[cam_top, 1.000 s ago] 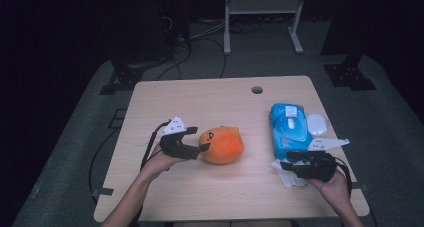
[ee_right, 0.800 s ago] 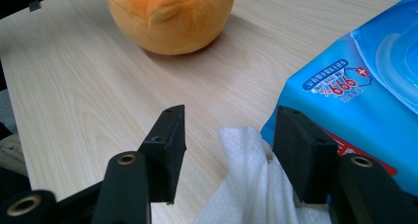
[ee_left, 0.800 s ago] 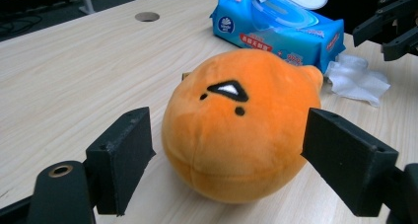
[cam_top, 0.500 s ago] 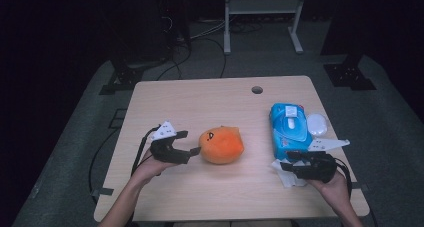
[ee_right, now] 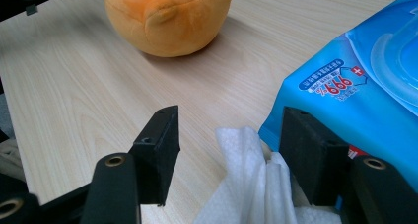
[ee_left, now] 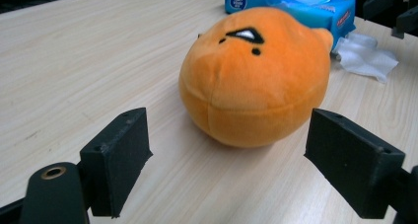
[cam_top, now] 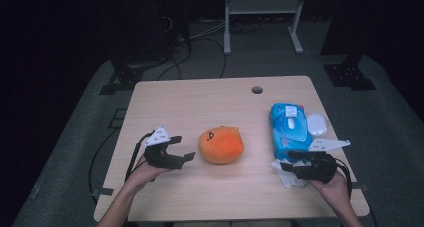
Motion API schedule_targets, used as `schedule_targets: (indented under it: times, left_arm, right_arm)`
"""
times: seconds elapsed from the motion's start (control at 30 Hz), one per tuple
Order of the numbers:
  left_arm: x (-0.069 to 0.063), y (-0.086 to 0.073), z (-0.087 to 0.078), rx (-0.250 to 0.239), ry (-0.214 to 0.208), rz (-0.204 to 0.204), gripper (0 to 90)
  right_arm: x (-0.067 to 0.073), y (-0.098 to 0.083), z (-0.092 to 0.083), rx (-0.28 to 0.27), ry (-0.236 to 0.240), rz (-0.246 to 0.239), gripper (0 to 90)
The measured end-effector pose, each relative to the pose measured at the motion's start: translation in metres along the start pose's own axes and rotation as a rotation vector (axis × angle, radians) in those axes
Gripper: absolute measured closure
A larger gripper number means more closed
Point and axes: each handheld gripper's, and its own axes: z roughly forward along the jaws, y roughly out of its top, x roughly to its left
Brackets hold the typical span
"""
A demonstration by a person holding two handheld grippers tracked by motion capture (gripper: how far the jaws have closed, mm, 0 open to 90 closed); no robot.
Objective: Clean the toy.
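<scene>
At centre frame of the high view we see the orange plush (cam_top: 221,145) on the table (cam_top: 200,102). Our left tongs (cam_top: 181,148) have just been opening, empty, just left of it. Our right tongs (cam_top: 286,166), lower right, have been opening around a white wipe (cam_top: 287,174) beside the blue wipes pack (cam_top: 289,128).

plush toy (cam_top: 221,145) mid-table, wipes pack (cam_top: 288,129) right of it

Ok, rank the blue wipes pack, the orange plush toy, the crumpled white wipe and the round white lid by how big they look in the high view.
1. Blue wipes pack, close to
2. orange plush toy: nearly alike
3. Crumpled white wipe, partly hidden by the right tongs; unsure against
4. round white lid
</scene>
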Motion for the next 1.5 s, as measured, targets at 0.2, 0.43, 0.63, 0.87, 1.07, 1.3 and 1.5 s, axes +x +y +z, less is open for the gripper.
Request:
schedule_targets:
  times: [0.2, 0.43, 0.63, 0.87, 1.07, 1.3, 1.5]
  left_arm:
    - [0.002, -0.009, -0.004, 0.01, 0.006, -0.014, 15.0]
    - [0.002, -0.017, -0.01, 0.017, 0.013, -0.029, 13.1]
    - [0.003, -0.022, -0.013, 0.019, 0.019, -0.034, 12.5]
    - [0.004, -0.032, -0.018, 0.03, 0.028, -0.05, 12.0]
    - [0.005, -0.039, -0.021, 0.033, 0.036, -0.06, 11.7]
    - [0.004, -0.044, -0.024, 0.035, 0.041, -0.069, 11.1]
    - [0.004, -0.051, -0.024, 0.023, 0.049, -0.089, 10.7]
  right_arm:
    - [0.0, -0.001, 0.0, 0.0, -0.002, 0.002, 38.8]
    - [0.0, -0.001, 0.001, 0.003, 0.001, 0.006, 38.5]
    - [0.001, -0.001, 0.002, 0.007, 0.001, 0.001, 38.1]
    - [0.001, -0.002, 0.002, 0.01, 0.004, 0.003, 38.0]
    - [0.001, -0.002, 0.001, 0.009, 0.002, 0.004, 38.0]
    - [0.001, -0.002, 0.001, 0.011, 0.004, 0.002, 38.0]
    - [0.002, -0.004, 0.002, 0.01, 0.008, 0.001, 38.0]
